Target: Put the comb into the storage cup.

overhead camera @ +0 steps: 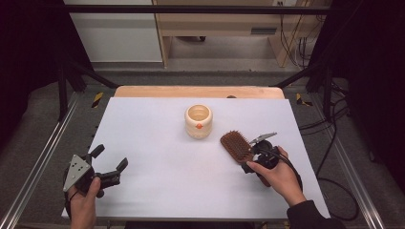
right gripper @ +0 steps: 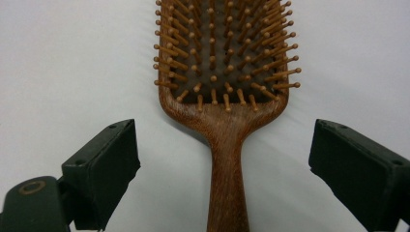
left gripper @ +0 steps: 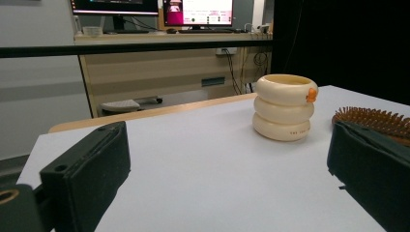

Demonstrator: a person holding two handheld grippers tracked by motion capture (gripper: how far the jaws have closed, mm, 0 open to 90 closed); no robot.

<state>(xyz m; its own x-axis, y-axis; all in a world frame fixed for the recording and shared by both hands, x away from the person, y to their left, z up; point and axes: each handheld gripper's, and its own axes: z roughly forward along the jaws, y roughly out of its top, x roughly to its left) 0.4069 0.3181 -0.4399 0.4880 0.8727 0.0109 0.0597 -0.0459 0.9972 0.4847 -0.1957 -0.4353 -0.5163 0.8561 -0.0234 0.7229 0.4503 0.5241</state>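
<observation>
A wooden hairbrush lies bristles up on the white tabletop, right of centre in the high view, just below and to the right of a cream ringed cup. The right tongs straddle the brush handle with both jaws spread wide and clear of the wood, released. At the lower left of the high view, the left tongs hover over the tabletop edge, jaws apart and holding nothing, well apart from the brush.
</observation>
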